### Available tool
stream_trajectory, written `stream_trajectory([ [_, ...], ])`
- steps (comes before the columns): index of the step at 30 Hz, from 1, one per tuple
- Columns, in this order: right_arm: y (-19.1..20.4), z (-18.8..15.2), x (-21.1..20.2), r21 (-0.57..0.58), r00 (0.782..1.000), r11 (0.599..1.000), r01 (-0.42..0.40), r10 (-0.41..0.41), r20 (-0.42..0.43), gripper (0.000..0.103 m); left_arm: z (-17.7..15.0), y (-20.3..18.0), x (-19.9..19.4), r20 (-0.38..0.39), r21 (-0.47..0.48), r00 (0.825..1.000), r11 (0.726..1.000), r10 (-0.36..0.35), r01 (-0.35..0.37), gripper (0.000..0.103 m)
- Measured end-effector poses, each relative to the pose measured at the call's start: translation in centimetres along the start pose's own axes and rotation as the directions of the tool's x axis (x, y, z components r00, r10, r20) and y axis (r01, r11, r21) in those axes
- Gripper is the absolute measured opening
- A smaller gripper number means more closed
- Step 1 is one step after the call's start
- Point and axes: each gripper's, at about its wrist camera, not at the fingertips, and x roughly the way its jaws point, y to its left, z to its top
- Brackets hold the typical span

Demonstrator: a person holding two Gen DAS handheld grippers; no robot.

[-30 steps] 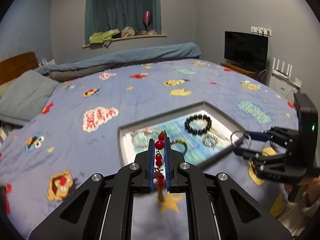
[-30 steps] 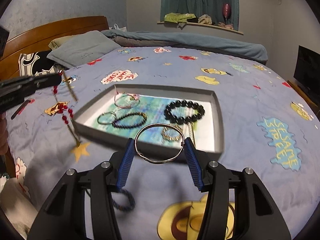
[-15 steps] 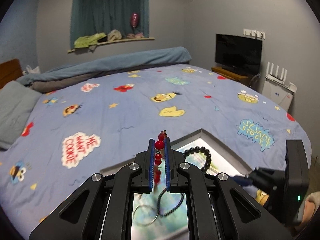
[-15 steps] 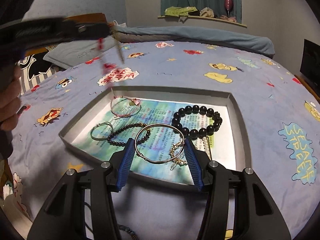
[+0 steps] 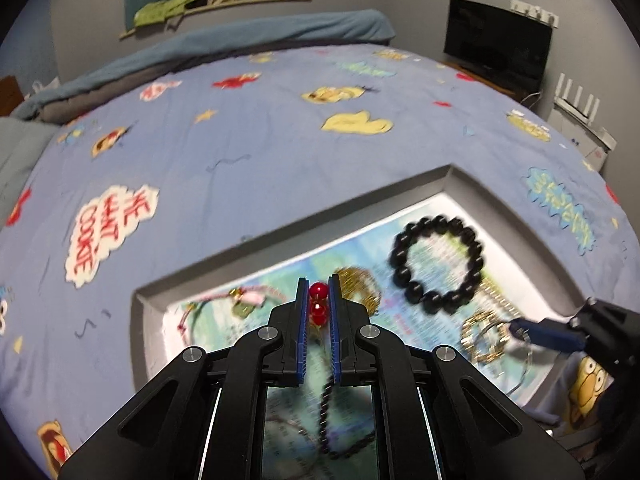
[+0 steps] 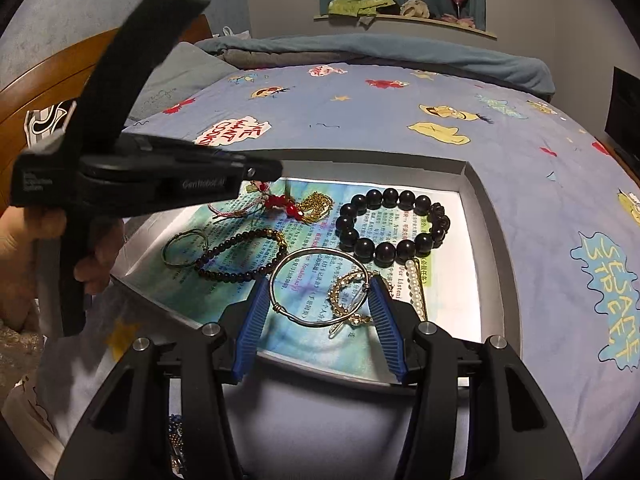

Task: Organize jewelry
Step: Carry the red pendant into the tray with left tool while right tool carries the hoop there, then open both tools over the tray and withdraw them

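The left tongs (image 5: 319, 300), jaws opening, held a red bead strand (image 5: 319, 307) hanging lengthwise between them. The right tongs (image 6: 320, 304) gripped a thin silver wire bangle (image 6: 318, 288) lying flat across them. Beneath both sat a shallow grey tray (image 6: 486, 216) of bracelets.

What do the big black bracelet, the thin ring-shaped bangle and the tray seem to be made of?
Black bracelet: large round beads, dark and glossy with small highlights; likely polished stone or wood, which one is unclear.
Bangle: thin silver-coloured wire hoop with a shine, probably metal.
Tray: flat matte grey walls with sharp folded corners, apparently cardboard.
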Motion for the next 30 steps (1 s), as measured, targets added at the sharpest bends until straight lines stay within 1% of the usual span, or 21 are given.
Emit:
stream_trajectory([
  [1,-0.1,0.2,0.2,-0.001,1.0,1.0,-0.003,0.003,-0.005,0.051,-0.3,0.4,0.0,-0.007,-0.013,1.0,1.0,0.001,-0.001,0.027],
  [3,0.0,0.4,0.4,-0.009,1.0,1.0,-0.009,0.009,-0.016,0.051,-0.9,0.9,-0.1,-0.017,-0.033,1.0,0.999,0.001,-0.002,0.04],
  [6,0.4,0.7,0.8,-0.028,0.999,0.999,-0.024,0.023,-0.041,0.051,-1.4,1.5,-0.6,-0.019,-0.049,1.0,0.999,0.004,-0.005,0.045],
  [7,0.5,0.8,0.9,-0.028,0.998,0.999,-0.029,0.028,-0.048,0.051,-1.7,1.9,-1.1,-0.013,-0.07,1.0,0.998,0.006,-0.007,0.054],
  [8,0.5,0.9,1.1,-0.026,0.998,0.999,-0.036,0.035,-0.058,0.051,-1.9,2.2,-1.5,-0.002,-0.083,1.0,0.997,0.007,-0.007,0.058],
  [12,0.8,1.3,1.9,-0.005,0.992,0.997,-0.073,0.072,-0.1,0.051,-2.7,2.9,-3.1,0.032,-0.098,0.999,0.995,0.014,-0.01,0.059],
  [15,1.2,1.4,2.2,-0.007,0.991,0.997,-0.071,0.07,-0.114,0.051,-3.5,3.2,-4.0,0.05,-0.081,0.997,0.995,0.057,-0.053,0.059],
  [23,1.6,1.4,2.1,0.004,0.992,0.999,-0.053,0.053,-0.119,0.052,-4.4,3.9,-4.6,0.041,-0.096,0.997,0.994,0.065,-0.061,0.059],
  [25,1.6,1.4,1.8,0.007,0.992,0.999,-0.051,0.051,-0.118,0.054,-4.6,4.0,-4.9,0.042,-0.106,0.997,0.993,0.063,-0.058,0.059],
  [26,1.6,1.4,1.7,0.007,0.992,0.999,-0.048,0.049,-0.116,0.059,-4.7,4.1,-5.1,0.044,-0.108,0.997,0.992,0.062,-0.057,0.059],
  [30,1.7,1.3,0.9,0.004,0.994,0.999,-0.042,0.042,-0.102,0.06,-5.1,4.3,-6.0,0.056,-0.12,0.996,0.991,0.064,-0.057,0.059],
])
